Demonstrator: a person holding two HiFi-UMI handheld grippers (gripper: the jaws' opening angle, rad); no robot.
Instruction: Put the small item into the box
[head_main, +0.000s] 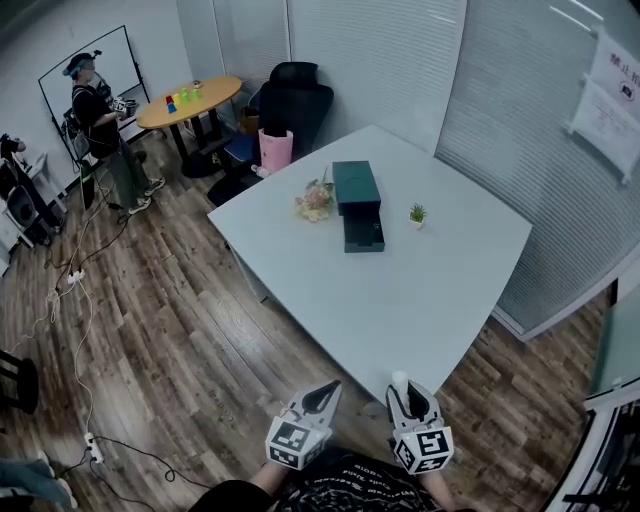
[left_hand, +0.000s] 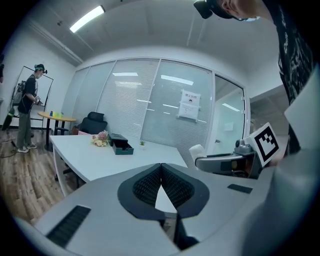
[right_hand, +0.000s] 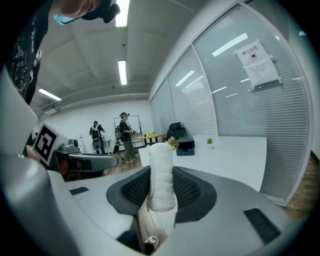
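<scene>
table (head_main: 420, 300): dark box (head_main: 356, 186) on far side, tray (head_main: 364, 233) out to receive.
right tongs (right_hand: 161, 170): gripping small item (right_hand: 161, 180) upright at near edge, bound for box.
left tongs (left_hand: 161, 166): pinched together, empty, spare.

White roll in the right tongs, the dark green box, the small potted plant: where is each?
white roll (right_hand: 161, 175), right gripper view, middle of its body.
dark green box (head_main: 355, 185), head view, its top face.
small potted plant (head_main: 417, 213), head view, its leaves.
</scene>
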